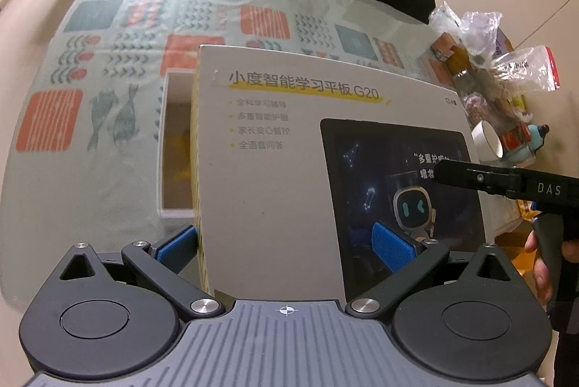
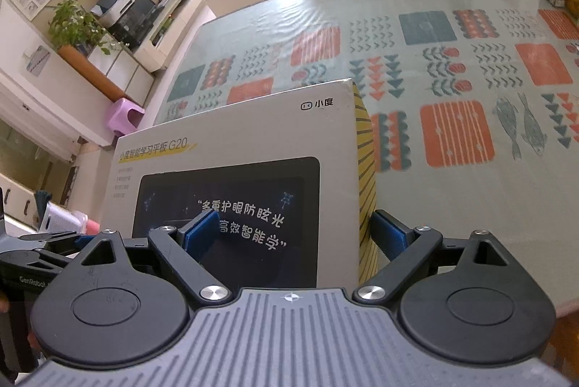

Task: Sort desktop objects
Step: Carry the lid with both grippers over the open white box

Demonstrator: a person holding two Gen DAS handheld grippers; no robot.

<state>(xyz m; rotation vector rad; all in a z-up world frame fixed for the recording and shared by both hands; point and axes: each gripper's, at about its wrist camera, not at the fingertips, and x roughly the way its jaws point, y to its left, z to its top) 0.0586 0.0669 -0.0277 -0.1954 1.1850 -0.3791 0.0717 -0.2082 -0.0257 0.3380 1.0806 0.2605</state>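
We see a table (image 1: pixel 108 169) with a pale cloth (image 2: pixel 452 36) on it. The cloth has red squares, blue squares and fish. A white tray (image 1: pixel 173 148) lies on the cloth, open at the top. At the right side of the table we see a heap of clear bags (image 1: pixel 481 36), a white cup (image 1: pixel 488 139) on its side and a small blue toy (image 1: pixel 535 137).

The tablet box (image 1: pixel 289 151) hides most of the open white box (image 1: pixel 175 148) behind it, whose yellowish contents are too blurred to identify. The clutter in plastic bags (image 1: pixel 506 72) at the table's edge is indistinct.
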